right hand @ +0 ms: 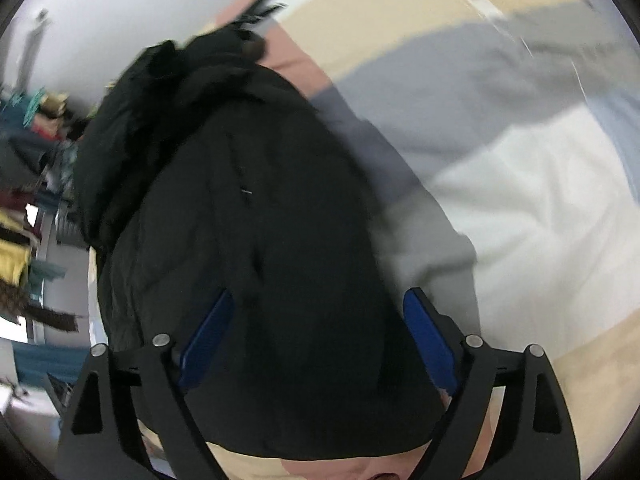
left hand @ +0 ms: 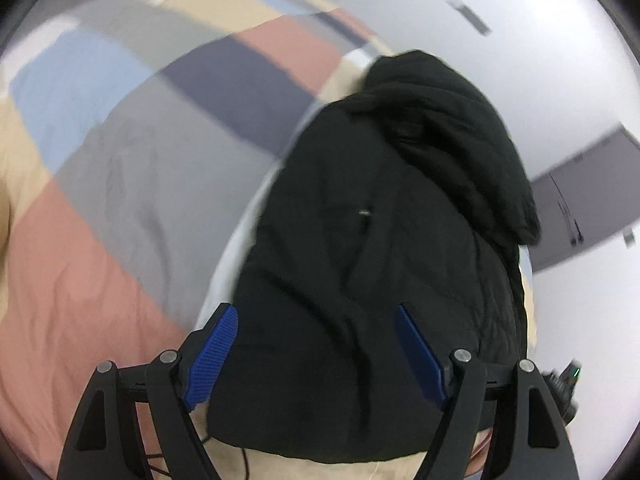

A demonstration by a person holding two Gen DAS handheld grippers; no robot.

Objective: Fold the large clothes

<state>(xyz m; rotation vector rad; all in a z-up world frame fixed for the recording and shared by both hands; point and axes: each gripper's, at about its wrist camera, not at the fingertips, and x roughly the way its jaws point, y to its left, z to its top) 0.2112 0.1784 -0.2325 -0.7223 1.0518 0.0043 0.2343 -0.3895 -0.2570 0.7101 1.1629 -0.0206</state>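
Note:
A large black padded jacket [left hand: 372, 264] lies folded into a long bundle on a bed, its hood end far from me. It also shows in the right wrist view [right hand: 256, 248]. My left gripper [left hand: 316, 316] is open, its blue pads wide apart above the jacket's near end. My right gripper [right hand: 318, 302] is open too, its blue pads straddling the near end of the jacket. Neither gripper visibly pinches any cloth. Both views are blurred by motion.
The bed has a patchwork cover [left hand: 120, 184] in pink, grey, blue and beige blocks. A white cloth [right hand: 532, 208] lies to the right of the jacket. A white wall [left hand: 540, 60] stands behind. Hanging clothes [right hand: 28, 152] are at far left.

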